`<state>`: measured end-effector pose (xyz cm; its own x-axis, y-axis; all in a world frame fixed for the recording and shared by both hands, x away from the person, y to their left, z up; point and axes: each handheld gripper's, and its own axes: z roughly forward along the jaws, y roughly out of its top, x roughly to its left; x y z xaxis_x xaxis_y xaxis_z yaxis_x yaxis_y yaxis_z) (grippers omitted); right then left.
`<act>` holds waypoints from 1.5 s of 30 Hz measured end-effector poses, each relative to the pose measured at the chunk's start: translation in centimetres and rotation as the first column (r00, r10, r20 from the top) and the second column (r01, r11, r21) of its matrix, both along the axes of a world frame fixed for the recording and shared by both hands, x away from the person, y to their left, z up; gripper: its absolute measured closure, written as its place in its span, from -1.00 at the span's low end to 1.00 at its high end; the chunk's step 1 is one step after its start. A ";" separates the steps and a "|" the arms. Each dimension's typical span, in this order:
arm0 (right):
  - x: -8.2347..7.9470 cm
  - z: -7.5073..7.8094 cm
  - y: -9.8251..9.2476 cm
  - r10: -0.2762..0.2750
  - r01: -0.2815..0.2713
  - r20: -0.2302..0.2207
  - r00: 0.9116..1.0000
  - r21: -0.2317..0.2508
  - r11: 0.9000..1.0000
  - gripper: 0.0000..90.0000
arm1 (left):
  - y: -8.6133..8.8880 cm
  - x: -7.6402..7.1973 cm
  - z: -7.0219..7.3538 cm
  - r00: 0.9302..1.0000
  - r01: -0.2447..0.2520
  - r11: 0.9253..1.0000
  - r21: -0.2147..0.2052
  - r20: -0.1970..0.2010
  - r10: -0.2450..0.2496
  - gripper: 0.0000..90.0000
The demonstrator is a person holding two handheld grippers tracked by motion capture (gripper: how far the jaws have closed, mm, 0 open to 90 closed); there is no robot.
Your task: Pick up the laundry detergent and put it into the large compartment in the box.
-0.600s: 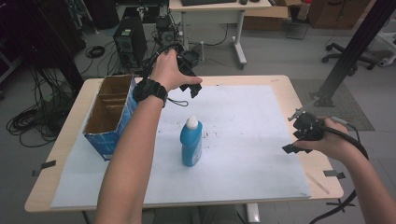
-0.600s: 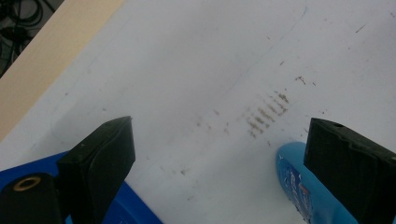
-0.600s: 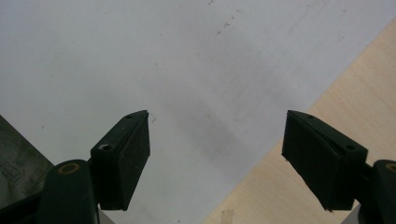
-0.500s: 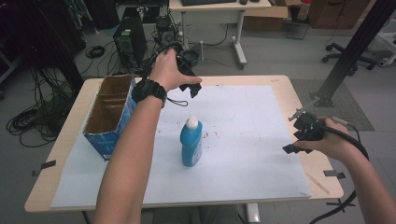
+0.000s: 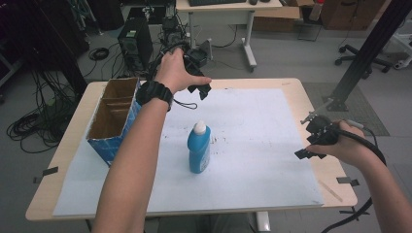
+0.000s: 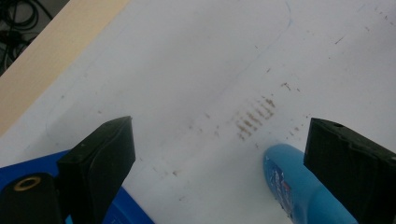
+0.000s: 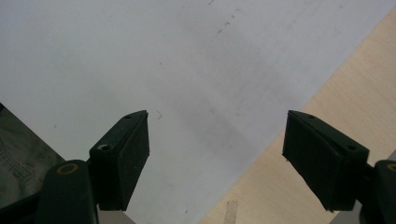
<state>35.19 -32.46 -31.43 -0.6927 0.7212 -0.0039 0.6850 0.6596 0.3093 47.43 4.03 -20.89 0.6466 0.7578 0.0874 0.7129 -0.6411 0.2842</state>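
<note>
A blue bottle (image 5: 199, 151) with a white cap stands upright near the middle of the white sheet (image 5: 252, 131). My left gripper (image 5: 199, 90) hovers over the sheet's far side, beyond the bottle and beside the box, pointing down. In the left gripper view its jaws (image 6: 219, 123) stand wide open with nothing between them; the bottle (image 6: 287, 179) lies at the lower right behind one jaw. My right gripper (image 5: 309, 139) is held low near the table's right edge. Its jaws (image 7: 217, 114) are open and empty over the sheet's border.
An open cardboard box (image 5: 112, 119) with blue sides and inner dividers stands at the left of the table; its blue edge (image 6: 135, 210) shows under my left gripper. Bare wooden table (image 7: 327, 79) runs along the right, with a strip of tape (image 7: 230, 210). Desks, cables and a computer stand beyond.
</note>
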 end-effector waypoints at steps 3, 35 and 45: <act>-0.1 0.6 0.3 0.004 -0.004 0.003 1.000 -0.008 1.000 -0.49 | 0.0 -0.2 0.4 1.000 -0.016 1.000 -0.009 0.004 0.016 -0.79; -1.6 1.7 0.3 -0.026 0.026 0.013 1.000 -0.002 1.000 -0.49 | -0.7 -4.8 3.3 0.986 -0.162 0.985 -0.058 -0.034 0.161 -0.83; -2.1 2.5 -0.1 -0.029 0.029 0.031 0.999 -0.001 1.000 -0.50 | -1.1 -6.9 3.2 0.985 -0.170 0.983 -0.064 -0.055 0.166 -0.84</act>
<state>33.11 -32.54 -28.96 -0.6711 0.7409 -0.0260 0.6938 0.6401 0.3300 40.54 2.90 -17.69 0.5117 0.8592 0.0027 0.8232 -0.4911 0.2848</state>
